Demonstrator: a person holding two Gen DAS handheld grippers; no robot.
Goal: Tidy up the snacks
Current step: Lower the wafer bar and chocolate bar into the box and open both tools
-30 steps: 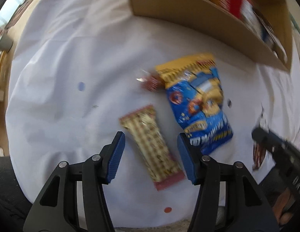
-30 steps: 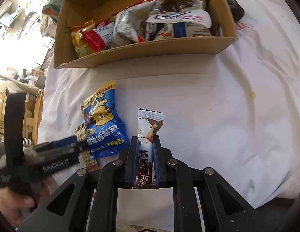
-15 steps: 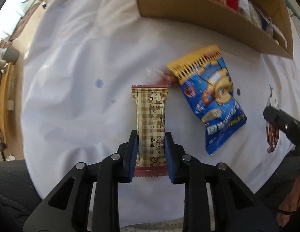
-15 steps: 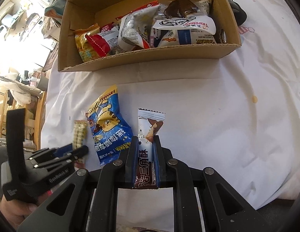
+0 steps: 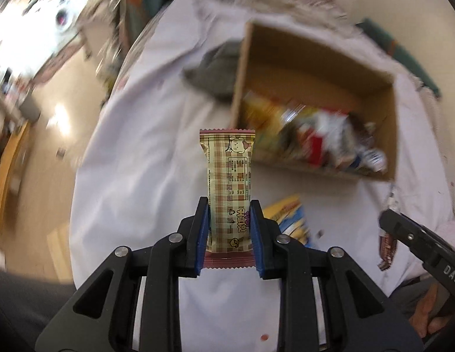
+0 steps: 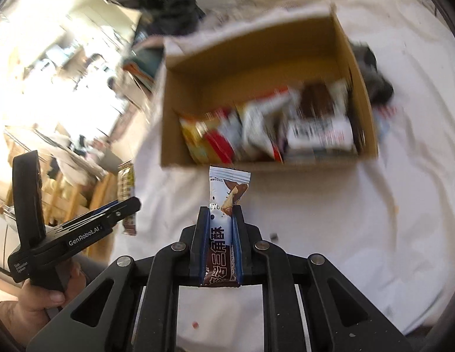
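While both tools are raised above the white cloth-covered surface [image 5: 133, 176], the left tool [image 5: 228, 234] pinches a beige plaid foil-wrapped snack bar [image 5: 228, 176] near its lower end. The right tool [image 6: 220, 243] pinches a white-and-brown chocolate bar wrapper [image 6: 224, 205] likewise. Both items appear light, slippery and crushable; grip mid-body. The brown cardboard box [image 6: 256, 58] lies ahead.

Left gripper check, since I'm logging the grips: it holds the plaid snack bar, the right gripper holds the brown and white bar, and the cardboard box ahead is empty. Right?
Not quite. The cardboard box is not empty: the right wrist view shows snack packets piled inside. The rest stands: the left gripper holds the plaid snack bar, and the right gripper holds the brown and white bar.
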